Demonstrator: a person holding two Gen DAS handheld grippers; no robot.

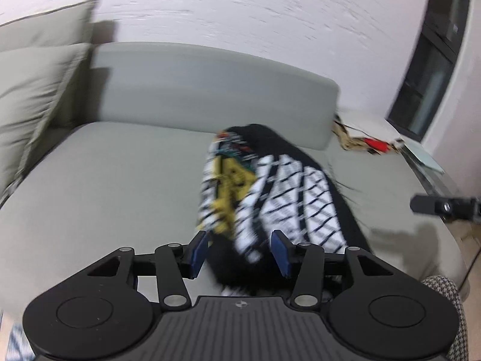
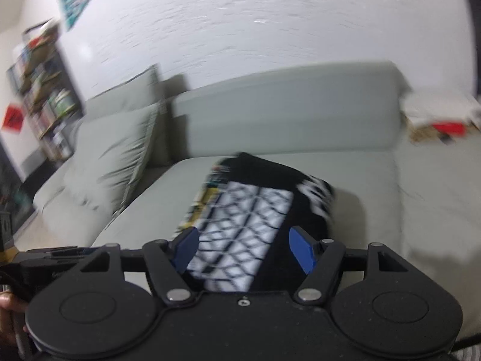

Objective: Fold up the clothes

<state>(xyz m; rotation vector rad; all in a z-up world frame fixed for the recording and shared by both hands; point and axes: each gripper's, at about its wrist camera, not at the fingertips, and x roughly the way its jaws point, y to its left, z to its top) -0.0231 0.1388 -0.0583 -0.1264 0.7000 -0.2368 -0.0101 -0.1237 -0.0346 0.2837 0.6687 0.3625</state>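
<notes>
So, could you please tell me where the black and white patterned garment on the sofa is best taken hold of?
Probably by its near edge: the black and white patterned garment lies in a long strip on the sofa seat, running away from both cameras, its near end between the open left tongs and open right tongs. Come in low from the front.

A grey sofa with pale cushions stands against a white textured wall, a dark-framed window at right, a crowded bookshelf at left.
</notes>
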